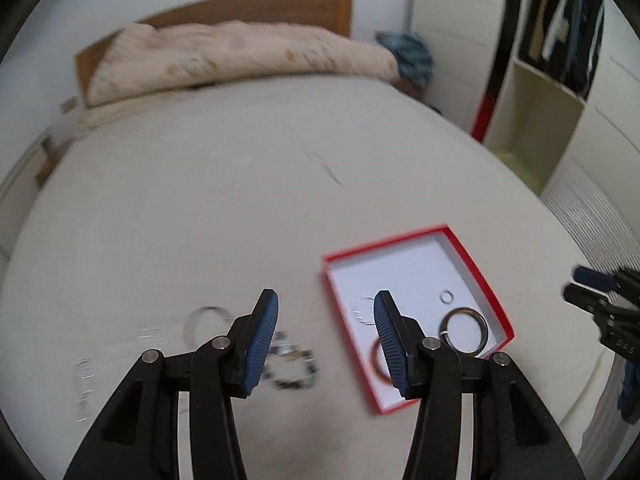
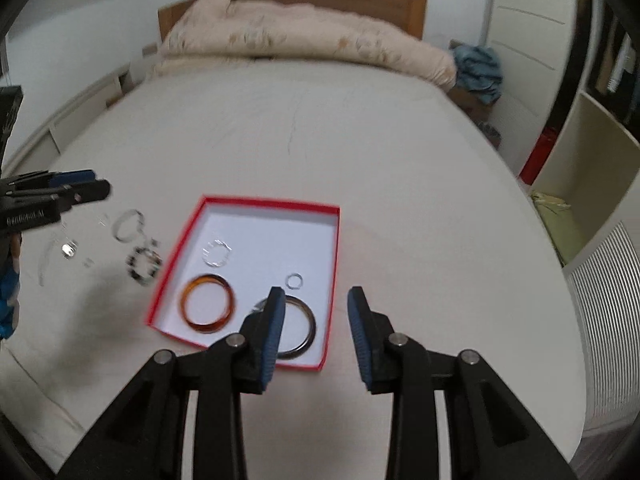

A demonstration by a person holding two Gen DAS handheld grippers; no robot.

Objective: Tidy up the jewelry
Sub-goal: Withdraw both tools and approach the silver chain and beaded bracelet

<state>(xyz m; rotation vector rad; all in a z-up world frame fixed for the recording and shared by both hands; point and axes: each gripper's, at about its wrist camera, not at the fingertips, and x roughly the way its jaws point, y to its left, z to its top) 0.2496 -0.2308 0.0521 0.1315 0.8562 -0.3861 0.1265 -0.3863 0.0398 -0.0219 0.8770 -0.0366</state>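
Here, motion blur smears the loose pieces on the white bed sheet, so we can make out little beyond a thin silvery bangle, a dark beaded bracelet and some small glinting bits farther left. In the left wrist view our own fingers cover part of the amber-brown translucent bangle.

The shallow red cardboard box with a white inside lies open on the bed. It holds that amber bangle near its left side, a dark metal bangle near right, a small silver ring and a faint clear beaded bracelet.

Our left gripper hangs with jaws wide, the beaded bracelet low between them and the box to its right. Our right gripper is wide too, empty, above the box's near right corner.
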